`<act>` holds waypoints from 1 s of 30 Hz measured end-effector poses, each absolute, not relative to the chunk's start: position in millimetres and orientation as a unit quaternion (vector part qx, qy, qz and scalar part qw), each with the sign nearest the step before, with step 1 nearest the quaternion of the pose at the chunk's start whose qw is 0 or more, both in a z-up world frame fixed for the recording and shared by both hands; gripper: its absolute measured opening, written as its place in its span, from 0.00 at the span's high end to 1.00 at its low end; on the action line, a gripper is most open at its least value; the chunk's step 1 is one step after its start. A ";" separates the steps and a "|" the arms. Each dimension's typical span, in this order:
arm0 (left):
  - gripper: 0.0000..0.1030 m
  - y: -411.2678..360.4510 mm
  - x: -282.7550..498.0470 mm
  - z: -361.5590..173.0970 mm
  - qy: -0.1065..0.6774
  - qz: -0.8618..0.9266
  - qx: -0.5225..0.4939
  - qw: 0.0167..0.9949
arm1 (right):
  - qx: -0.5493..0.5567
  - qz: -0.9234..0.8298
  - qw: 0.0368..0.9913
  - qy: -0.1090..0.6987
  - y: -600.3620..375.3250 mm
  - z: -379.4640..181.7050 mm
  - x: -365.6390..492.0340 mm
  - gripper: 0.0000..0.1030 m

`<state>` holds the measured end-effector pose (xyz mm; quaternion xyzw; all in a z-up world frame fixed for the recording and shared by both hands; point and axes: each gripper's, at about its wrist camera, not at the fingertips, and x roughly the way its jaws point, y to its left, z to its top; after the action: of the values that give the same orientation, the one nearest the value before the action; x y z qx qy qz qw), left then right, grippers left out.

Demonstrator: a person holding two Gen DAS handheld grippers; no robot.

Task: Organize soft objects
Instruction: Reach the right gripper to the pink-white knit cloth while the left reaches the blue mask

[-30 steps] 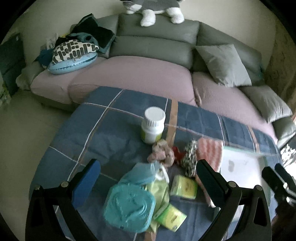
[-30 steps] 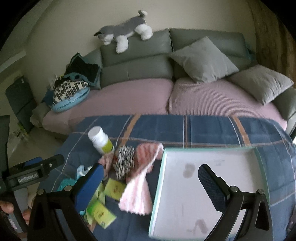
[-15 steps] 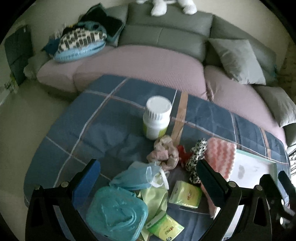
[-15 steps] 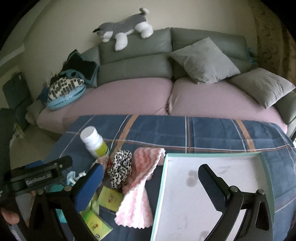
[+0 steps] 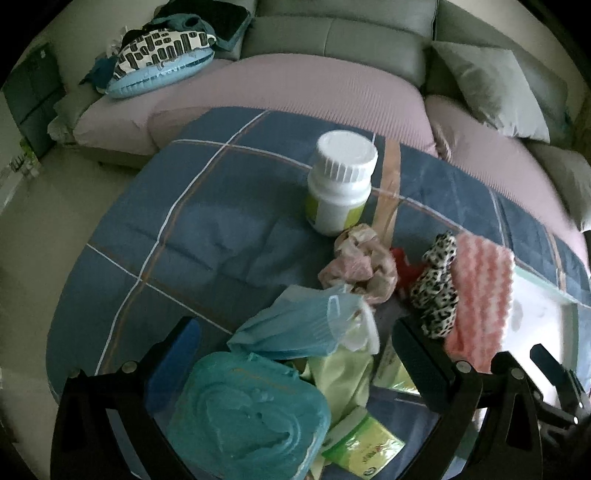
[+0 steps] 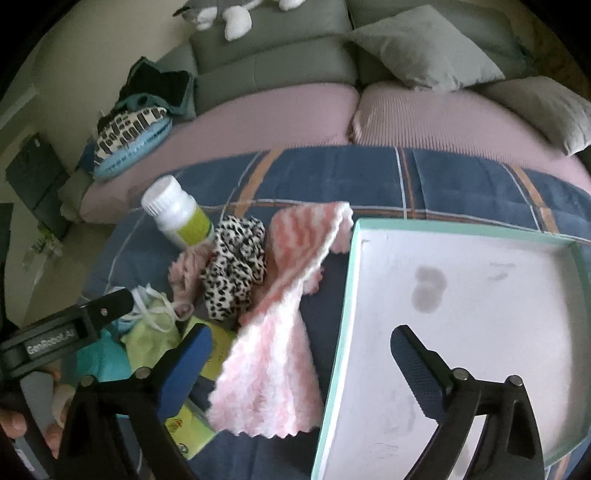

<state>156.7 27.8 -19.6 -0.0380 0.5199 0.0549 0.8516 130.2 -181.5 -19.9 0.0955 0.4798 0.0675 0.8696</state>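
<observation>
Grey sofa [image 6: 273,55] along back wall, seat under pinkish-mauve cover [image 6: 266,110]. Grey cushions [image 6: 421,48] at right end. Patterned black-and-white pillow on blue one [image 5: 159,62] at left end, dark clothes heaped behind it. Grey-and-white plush toy [image 6: 225,11] on sofa back. Wall [image 6: 110,40] plain cream. Floor [image 5: 44,206] pale, bare. Dark cabinet [image 5: 33,96] at far left. Blue plaid cloth [image 5: 207,229] covers surface in front of sofa. Light dim, even daylight.
</observation>
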 end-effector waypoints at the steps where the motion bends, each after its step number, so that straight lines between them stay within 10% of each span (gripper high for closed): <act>1: 0.00 28.1 156.7 -20.2 0.521 0.054 -0.036 0.851 | 0.099 0.069 0.869 0.480 -181.8 -20.8 130.2 0.06; 18: 0.08 28.6 172.7 -19.8 0.546 0.011 0.033 0.837 | 0.096 0.115 0.865 0.480 -166.1 -20.1 131.9 0.40; 30: 0.18 19.8 194.3 -36.1 0.578 -0.010 0.065 0.813 | 0.094 0.116 0.860 0.487 -160.7 -27.6 138.2 0.43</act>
<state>194.3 19.8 -36.1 0.0654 0.5783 -0.0104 0.8132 138.2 -160.7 -27.6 0.0939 0.4873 0.1165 0.8603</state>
